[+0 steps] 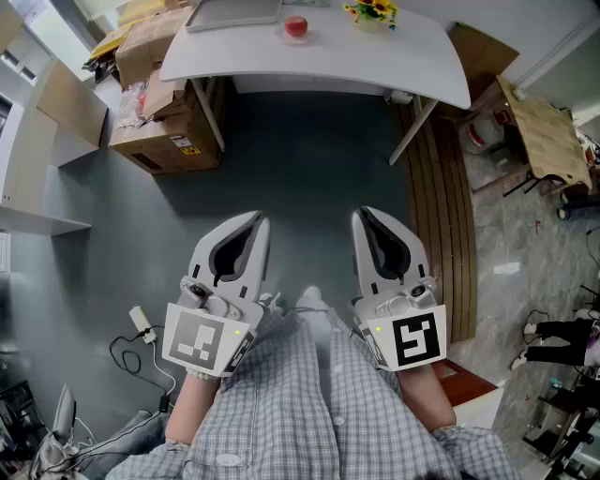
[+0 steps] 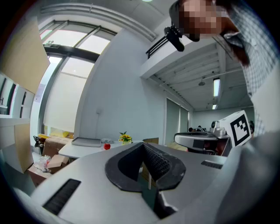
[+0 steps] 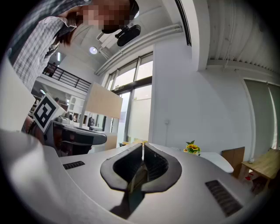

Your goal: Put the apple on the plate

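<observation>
A red apple (image 1: 295,27) sits on the white table (image 1: 394,58) far ahead of me; the left gripper view shows the apple (image 2: 106,146) small and distant. I cannot make out a plate for certain; a pale low thing (image 2: 107,141) lies just behind the apple. My left gripper (image 1: 259,221) and right gripper (image 1: 361,217) hang side by side low over the floor, close to my body and far from the table. Both are shut, jaws meeting at the tips, nothing held. The left gripper (image 2: 142,145) and right gripper (image 3: 143,145) each point toward the table.
On the table are a grey tray (image 1: 234,13) left of the apple and a pot of yellow flowers (image 1: 372,11) to its right. Cardboard boxes (image 1: 164,127) stand at the table's left end. A wooden bench (image 1: 548,136) is at the far right. A cable (image 1: 141,352) lies on the floor.
</observation>
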`<state>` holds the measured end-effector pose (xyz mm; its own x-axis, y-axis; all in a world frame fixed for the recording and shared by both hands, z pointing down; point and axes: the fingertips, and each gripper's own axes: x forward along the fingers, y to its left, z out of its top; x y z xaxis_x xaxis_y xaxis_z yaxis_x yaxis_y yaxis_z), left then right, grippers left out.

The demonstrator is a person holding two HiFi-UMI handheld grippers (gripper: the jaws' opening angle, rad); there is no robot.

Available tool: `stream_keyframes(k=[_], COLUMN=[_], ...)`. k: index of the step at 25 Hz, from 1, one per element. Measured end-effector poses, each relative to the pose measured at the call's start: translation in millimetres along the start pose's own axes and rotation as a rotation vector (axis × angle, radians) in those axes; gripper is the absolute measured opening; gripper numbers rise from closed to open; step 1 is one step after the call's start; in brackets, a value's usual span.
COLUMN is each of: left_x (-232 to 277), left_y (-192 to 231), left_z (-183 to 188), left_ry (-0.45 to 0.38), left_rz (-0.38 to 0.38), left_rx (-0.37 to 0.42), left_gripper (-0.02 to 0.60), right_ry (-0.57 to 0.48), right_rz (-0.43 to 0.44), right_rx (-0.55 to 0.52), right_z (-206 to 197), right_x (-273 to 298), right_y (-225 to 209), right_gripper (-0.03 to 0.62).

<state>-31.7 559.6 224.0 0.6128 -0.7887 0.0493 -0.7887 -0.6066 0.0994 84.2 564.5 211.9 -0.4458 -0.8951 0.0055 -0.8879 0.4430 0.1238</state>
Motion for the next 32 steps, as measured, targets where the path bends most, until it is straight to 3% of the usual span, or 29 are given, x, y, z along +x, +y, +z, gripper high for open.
stream_keyframes(k=[27, 32], left_x=[13, 25], left_y=[-12, -14], left_z=[2, 4], left_ry=[-0.007, -0.025], left_rz=[-0.007, 0.015], left_rx=[0.005, -0.006], left_gripper=[0.008, 0.008], right_ry=[-0.02, -0.059], right_rz=[-0.032, -0.071], right_rx=[0.018, 0.071], right_z=[0, 1], right_x=[-7, -15], right_y=[-19, -41], right_gripper=[0.028, 0.028])
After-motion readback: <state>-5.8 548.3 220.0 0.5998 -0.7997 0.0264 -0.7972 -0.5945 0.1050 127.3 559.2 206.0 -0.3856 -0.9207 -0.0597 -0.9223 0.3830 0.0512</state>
